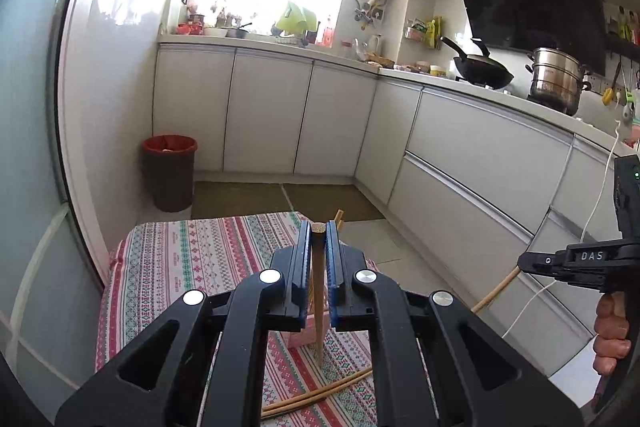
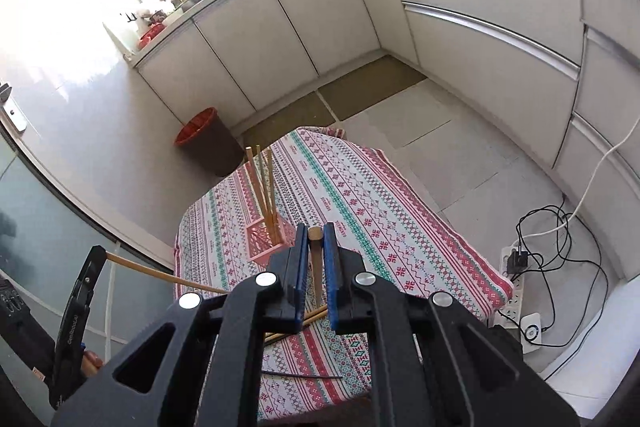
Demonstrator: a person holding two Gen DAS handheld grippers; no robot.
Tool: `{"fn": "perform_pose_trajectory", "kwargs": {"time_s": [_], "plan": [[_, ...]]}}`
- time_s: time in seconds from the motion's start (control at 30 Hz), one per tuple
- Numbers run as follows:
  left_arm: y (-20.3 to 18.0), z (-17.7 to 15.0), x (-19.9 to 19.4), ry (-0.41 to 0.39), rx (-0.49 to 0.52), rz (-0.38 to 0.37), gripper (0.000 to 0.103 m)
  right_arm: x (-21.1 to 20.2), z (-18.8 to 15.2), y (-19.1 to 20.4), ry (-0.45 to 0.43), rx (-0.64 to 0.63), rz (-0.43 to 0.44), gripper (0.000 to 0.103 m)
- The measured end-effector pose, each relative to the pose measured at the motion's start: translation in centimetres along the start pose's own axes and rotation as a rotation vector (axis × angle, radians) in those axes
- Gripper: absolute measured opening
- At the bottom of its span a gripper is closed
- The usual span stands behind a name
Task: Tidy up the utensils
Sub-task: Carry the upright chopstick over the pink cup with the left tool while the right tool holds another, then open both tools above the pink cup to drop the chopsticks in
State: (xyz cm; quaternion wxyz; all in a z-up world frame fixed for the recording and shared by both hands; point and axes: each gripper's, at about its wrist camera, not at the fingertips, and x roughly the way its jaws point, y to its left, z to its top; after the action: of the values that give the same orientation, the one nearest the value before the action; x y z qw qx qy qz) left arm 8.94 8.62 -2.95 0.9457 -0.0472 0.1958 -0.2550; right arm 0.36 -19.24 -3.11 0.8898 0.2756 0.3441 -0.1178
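My left gripper [image 1: 319, 227] is shut on a wooden chopstick [image 1: 318, 299], which hangs down from the blue pads over the patterned tablecloth [image 1: 192, 259]. My right gripper [image 2: 316, 230] is shut on another wooden chopstick [image 2: 315, 267], held above the table. In the right wrist view a pink basket [image 2: 267, 241] stands on the cloth with three chopsticks [image 2: 265, 183] upright in it. Two more chopsticks [image 1: 320, 393] lie loose on the cloth. Each gripper also shows at the edge of the other's view: the right gripper [image 1: 525, 261] and the left gripper [image 2: 100, 251].
A dark bin with a red liner [image 1: 170, 171] stands by the wall beyond the small table. White cabinets [image 1: 480, 163] line the back and right. A power strip with tangled cables [image 2: 518, 267] lies on the floor at the right. A thin black stick [image 2: 300, 375] lies on the cloth.
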Motion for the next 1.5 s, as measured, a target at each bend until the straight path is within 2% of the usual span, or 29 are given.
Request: {"fn": "perform_pose_trajectory", "kwargs": {"time_s": [0.23, 0.47, 0.67, 0.73, 0.77, 0.8, 0.87, 1.03, 1.13, 1.5], "plan": [[-0.8, 3.9, 0.7, -0.061, 0.032, 0.067, 0.006, -2.7, 3.1, 2.7, 0.001, -0.046, 0.106, 0.008], [-0.6, 6.5, 3.8, -0.077, 0.007, 0.103, 0.006, -2.9, 6.3, 6.1, -0.061, -0.066, 0.158, 0.008], [0.2, 5.2, 8.3, -0.041, -0.024, 0.120, 0.007, 0.3, 7.8, 8.0, -0.053, -0.087, 0.153, 0.008], [0.6, 3.7, 10.4, 0.020, -0.029, 0.129, 0.007, 1.4, 7.7, 8.5, -0.058, -0.104, 0.140, 0.008], [1.0, 3.1, 11.1, 0.039, -0.035, 0.132, 0.011, 2.0, 7.6, 8.8, -0.055, -0.113, 0.135, 0.008], [1.4, 2.4, 11.3, 0.046, -0.052, 0.120, 0.024, 2.6, 7.4, 9.1, -0.049, -0.124, 0.130, 0.008], [2.5, 1.9, 10.7, 0.029, -0.098, 0.110, 0.034, 3.6, 7.2, 9.5, -0.048, -0.140, 0.117, 0.008], [4.6, 2.9, 8.1, -0.017, -0.167, 0.139, 0.034, 5.4, 6.8, 10.3, -0.047, -0.174, 0.090, 0.008], [5.3, 3.3, 6.7, -0.038, -0.183, 0.155, 0.038, 6.4, 6.6, 10.7, -0.041, -0.188, 0.073, 0.008], [6.3, 2.5, 7.4, 0.016, -0.204, 0.202, 0.040, 11.0, 5.1, 12.5, -0.011, -0.245, 0.037, 0.008]]}}
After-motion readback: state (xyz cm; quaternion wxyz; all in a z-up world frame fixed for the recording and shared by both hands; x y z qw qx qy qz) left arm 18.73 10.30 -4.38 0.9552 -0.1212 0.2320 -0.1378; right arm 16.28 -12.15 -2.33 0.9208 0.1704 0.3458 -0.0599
